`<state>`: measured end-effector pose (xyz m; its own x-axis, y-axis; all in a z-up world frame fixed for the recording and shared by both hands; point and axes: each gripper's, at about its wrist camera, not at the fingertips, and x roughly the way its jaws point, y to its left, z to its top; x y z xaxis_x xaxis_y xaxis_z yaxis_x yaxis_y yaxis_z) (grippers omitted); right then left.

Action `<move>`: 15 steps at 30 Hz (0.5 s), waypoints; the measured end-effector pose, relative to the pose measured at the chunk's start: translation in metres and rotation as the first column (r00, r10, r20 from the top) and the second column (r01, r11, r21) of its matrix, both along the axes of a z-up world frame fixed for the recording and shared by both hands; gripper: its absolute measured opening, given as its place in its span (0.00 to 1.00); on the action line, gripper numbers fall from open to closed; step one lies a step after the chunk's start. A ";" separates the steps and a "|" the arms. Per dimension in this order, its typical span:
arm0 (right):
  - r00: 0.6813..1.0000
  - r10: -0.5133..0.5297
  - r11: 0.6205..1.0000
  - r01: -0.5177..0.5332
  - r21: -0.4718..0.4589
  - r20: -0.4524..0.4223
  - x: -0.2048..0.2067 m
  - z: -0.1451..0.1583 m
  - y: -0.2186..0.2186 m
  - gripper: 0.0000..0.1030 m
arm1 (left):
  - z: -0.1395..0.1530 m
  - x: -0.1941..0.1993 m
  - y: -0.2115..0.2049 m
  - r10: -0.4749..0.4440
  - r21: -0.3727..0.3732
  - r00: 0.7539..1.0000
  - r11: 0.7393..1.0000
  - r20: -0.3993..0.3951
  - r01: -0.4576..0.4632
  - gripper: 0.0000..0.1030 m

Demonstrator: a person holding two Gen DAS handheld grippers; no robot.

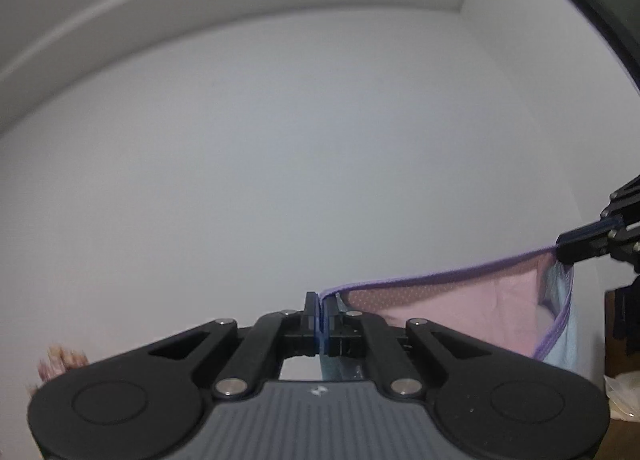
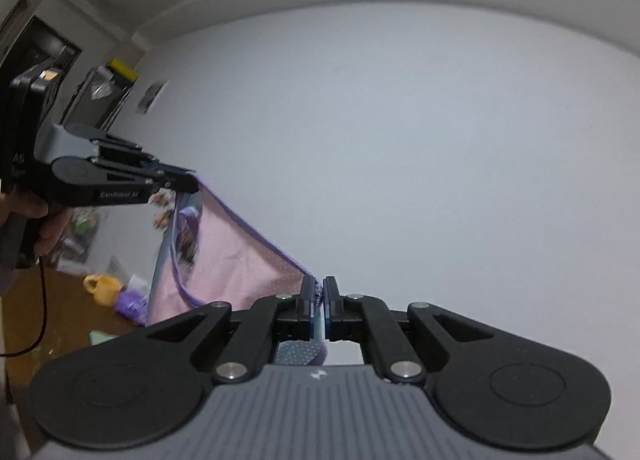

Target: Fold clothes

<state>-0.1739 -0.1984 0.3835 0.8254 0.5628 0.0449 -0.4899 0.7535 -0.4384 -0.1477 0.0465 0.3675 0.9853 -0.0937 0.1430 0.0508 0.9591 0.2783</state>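
Note:
A pink garment (image 1: 460, 312) with white dots, purple trim and pale blue panels hangs in the air, stretched between both grippers in front of a white wall. My left gripper (image 1: 321, 314) is shut on one top corner of its purple hem. At the right edge of the left wrist view, my right gripper (image 1: 564, 250) pinches the other corner. In the right wrist view the right gripper (image 2: 319, 300) is shut on the hem, the garment (image 2: 224, 260) sags leftward, and the left gripper (image 2: 190, 184), held by a hand (image 2: 44, 228), clamps the far corner.
A white wall (image 1: 300, 160) fills the space ahead. Low at the left of the right wrist view lies a brown floor (image 2: 60, 320) with a yellow toy (image 2: 102, 287), a purple item (image 2: 130, 304) and other clutter. A dark doorway (image 2: 36, 56) stands at upper left.

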 end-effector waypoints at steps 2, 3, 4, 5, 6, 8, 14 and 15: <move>0.997 -0.010 0.999 0.007 -0.037 -0.076 0.027 -0.017 0.007 0.03 | -0.020 0.030 0.003 0.001 -0.002 0.996 1.000 -0.090 -0.001 0.00; 0.992 -0.022 0.998 0.015 -0.054 -0.127 0.047 -0.028 0.011 0.03 | -0.030 0.045 0.004 0.001 -0.002 0.991 1.000 -0.135 -0.002 0.00; 0.984 -0.040 0.997 0.028 -0.070 -0.171 0.067 -0.039 0.015 0.03 | -0.041 0.064 0.003 0.005 -0.001 0.983 1.000 -0.182 -0.006 0.00; 0.976 -0.063 0.995 0.047 -0.084 -0.207 0.089 -0.051 0.019 0.03 | -0.056 0.089 -0.001 0.014 0.006 0.973 1.000 -0.228 -0.013 0.00; 0.967 -0.089 0.993 0.067 -0.097 -0.239 0.110 -0.061 0.023 0.03 | -0.070 0.115 -0.007 0.027 0.020 0.963 1.000 -0.267 -0.022 0.00; 0.949 -0.168 0.982 0.138 -0.128 -0.267 0.155 -0.079 0.030 0.03 | -0.089 0.161 -0.020 0.052 0.051 0.947 0.998 -0.318 -0.037 0.00; 0.945 -0.292 0.956 0.282 -0.086 -0.144 0.188 -0.049 0.028 0.03 | -0.067 0.159 -0.034 0.041 0.089 0.976 0.996 -0.212 -0.023 0.00; 0.951 -0.293 0.956 0.288 -0.063 -0.100 0.178 -0.033 0.025 0.03 | -0.061 0.151 -0.034 0.037 0.093 0.982 0.995 -0.184 -0.020 0.01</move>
